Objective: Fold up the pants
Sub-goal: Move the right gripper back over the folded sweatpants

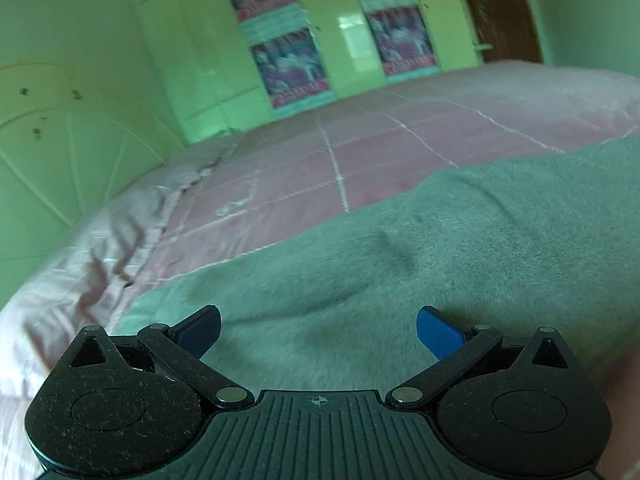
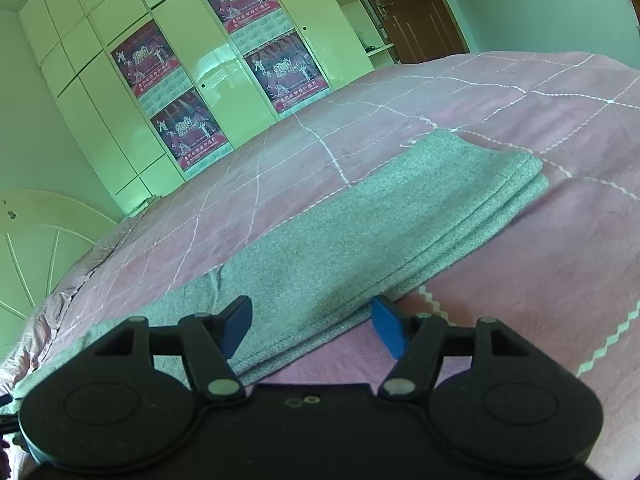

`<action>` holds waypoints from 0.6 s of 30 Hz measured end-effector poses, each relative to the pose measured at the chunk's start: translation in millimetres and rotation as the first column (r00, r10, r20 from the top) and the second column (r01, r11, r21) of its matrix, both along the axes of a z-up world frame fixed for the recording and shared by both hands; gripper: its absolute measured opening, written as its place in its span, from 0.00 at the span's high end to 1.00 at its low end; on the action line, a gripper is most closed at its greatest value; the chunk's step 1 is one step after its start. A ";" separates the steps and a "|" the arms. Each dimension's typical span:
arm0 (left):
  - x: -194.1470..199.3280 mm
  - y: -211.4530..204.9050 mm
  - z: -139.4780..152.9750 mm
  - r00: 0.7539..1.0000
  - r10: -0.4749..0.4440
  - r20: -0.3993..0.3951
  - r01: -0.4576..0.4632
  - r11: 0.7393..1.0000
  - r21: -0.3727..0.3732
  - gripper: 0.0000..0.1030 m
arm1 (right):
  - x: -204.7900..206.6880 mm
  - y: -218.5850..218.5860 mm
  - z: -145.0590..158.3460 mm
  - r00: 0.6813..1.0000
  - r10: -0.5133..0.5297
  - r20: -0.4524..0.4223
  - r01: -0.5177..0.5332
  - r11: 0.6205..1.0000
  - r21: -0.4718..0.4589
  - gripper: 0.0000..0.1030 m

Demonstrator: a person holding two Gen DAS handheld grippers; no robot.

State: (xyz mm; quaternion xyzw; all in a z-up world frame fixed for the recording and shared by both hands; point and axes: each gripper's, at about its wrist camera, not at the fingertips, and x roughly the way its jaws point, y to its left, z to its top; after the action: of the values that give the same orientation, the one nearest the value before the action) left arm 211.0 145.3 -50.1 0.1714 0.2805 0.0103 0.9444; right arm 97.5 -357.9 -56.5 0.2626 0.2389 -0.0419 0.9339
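Grey pants (image 2: 360, 220) lie flat on a pink bed, folded lengthwise with the legs stacked; the leg end lies at the far right. In the left wrist view the pants (image 1: 400, 260) fill the foreground. My left gripper (image 1: 318, 334) is open and empty, low over the grey cloth. My right gripper (image 2: 312, 328) is open and empty, its jaws on either side of the pants' near edge, the left finger over the cloth, the right finger over the bedspread.
The pink bedspread (image 2: 520, 120) with white grid lines covers the bed. A white wardrobe (image 2: 224, 76) with red posters stands behind it. A white headboard (image 2: 36, 240) is at the left, a brown door (image 2: 408, 4) at the far right.
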 end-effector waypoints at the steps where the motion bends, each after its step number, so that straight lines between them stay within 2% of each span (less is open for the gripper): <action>1: 11.8 4.1 -4.4 0.999 0.003 -0.040 -0.003 1.000 -0.011 0.00 | 0.0 -0.3 0.8 1.000 0.000 0.001 0.000 1.000 -0.001 0.42; 2: 24.5 14.0 -10.1 0.995 0.026 -0.096 -0.032 0.998 -0.055 0.00 | 0.3 -0.5 0.6 1.000 -0.003 0.002 0.003 1.000 0.001 0.42; 3: 32.3 30.9 -12.5 0.990 0.067 -0.126 -0.086 0.985 -0.151 0.00 | 0.1 -0.4 0.8 1.000 -0.009 0.001 0.009 1.000 0.003 0.42; 4: 36.7 47.9 -13.2 0.982 0.116 -0.148 -0.150 0.959 -0.239 0.00 | 0.2 -0.6 0.4 1.000 -0.013 0.001 0.013 1.000 0.006 0.42; 5: 37.1 59.4 -14.0 0.980 0.125 -0.157 -0.169 0.938 -0.304 0.00 | 0.7 -0.5 0.0 1.000 -0.016 0.001 0.016 1.000 0.009 0.42; 8: 32.1 46.2 -5.8 0.979 0.120 -0.163 -0.159 0.955 -0.250 0.00 | 1.2 1.3 -0.6 1.000 -0.018 0.001 0.018 1.000 0.010 0.41; 10: 20.0 34.9 14.3 0.995 0.059 -0.083 -0.083 0.944 -0.318 0.00 | 2.4 2.7 -1.5 1.000 -0.013 0.000 0.013 1.000 0.010 0.39; 11: 19.1 25.0 26.0 0.999 0.024 -0.031 -0.033 0.946 -0.322 0.00 | 3.3 3.3 -1.9 1.000 -0.010 0.001 0.010 1.000 0.008 0.38; 13: 32.9 4.2 35.8 1.000 -0.016 -0.002 0.015 0.960 -0.280 0.00 | 5.7 4.5 -2.3 1.000 -0.005 0.000 0.005 1.000 -0.001 0.37; 16: 76.8 -8.3 18.3 0.993 -0.049 -0.110 0.017 0.959 -0.281 0.00 | 4.1 -0.2 -4.0 1.000 -0.003 0.006 0.003 1.000 0.006 0.37; 18: 100.4 -4.9 -11.4 0.972 0.011 -0.234 -0.071 0.966 -0.250 0.00 | 1.4 -3.8 -4.0 1.000 -0.014 0.015 0.013 1.000 0.027 0.37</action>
State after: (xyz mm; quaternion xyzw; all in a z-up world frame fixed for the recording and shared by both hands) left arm 311.4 140.4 -61.5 0.0421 0.3906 -0.0261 0.9192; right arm 98.9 -361.7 -60.5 0.2771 0.2307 -0.0430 0.9317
